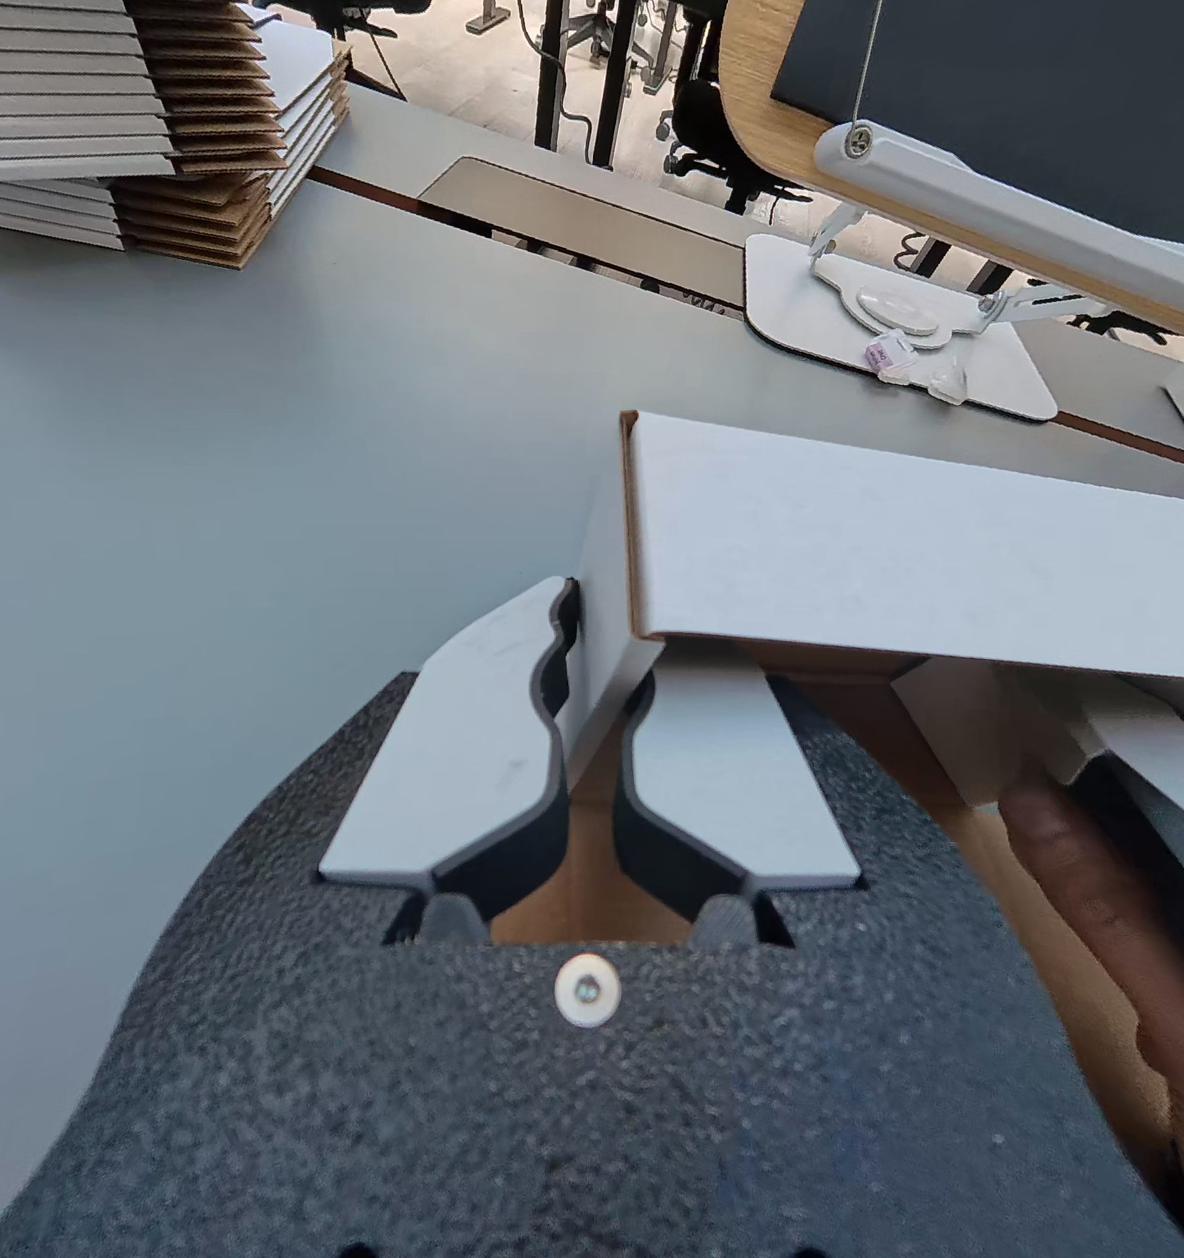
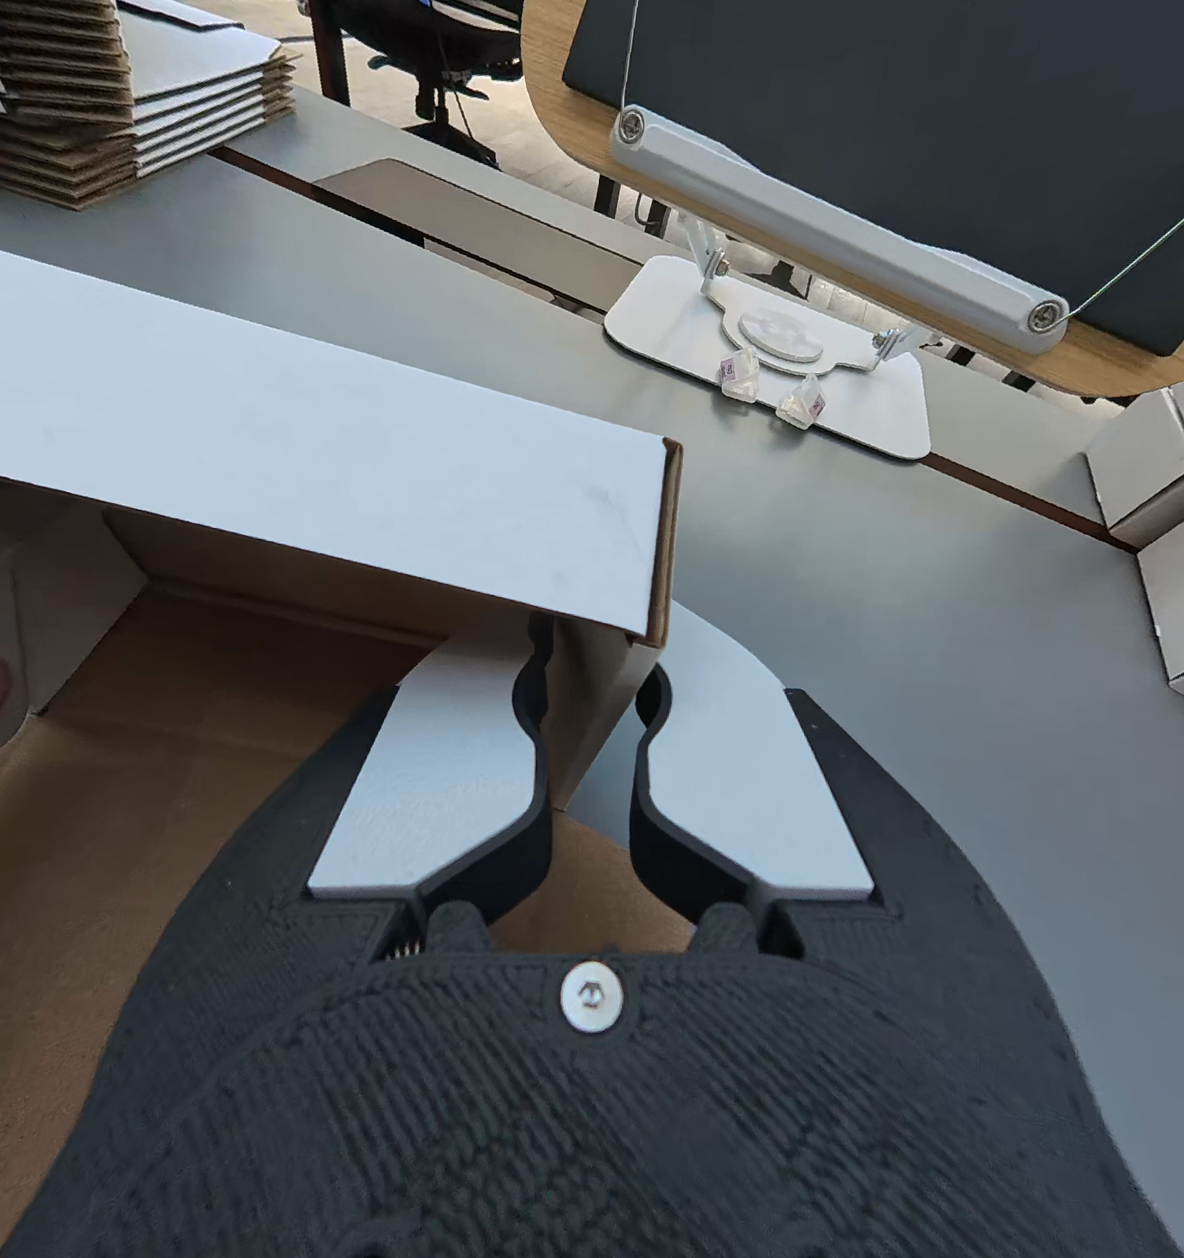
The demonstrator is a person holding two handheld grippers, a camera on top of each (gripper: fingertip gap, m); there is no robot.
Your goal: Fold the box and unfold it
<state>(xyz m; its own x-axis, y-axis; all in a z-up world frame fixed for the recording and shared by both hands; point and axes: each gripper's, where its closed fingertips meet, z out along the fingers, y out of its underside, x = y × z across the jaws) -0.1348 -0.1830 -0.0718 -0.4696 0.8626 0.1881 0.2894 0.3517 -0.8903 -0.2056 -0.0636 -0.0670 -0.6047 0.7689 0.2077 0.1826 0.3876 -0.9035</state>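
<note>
Left tongs are seen closed on the left side wall of the box, and right tongs are closed on its right side wall. The box is set on the grey counter, its white lid half lowered over a brown interior in which nothing is seen. Beyond the box, stacked flat cardboard is piled.
</note>
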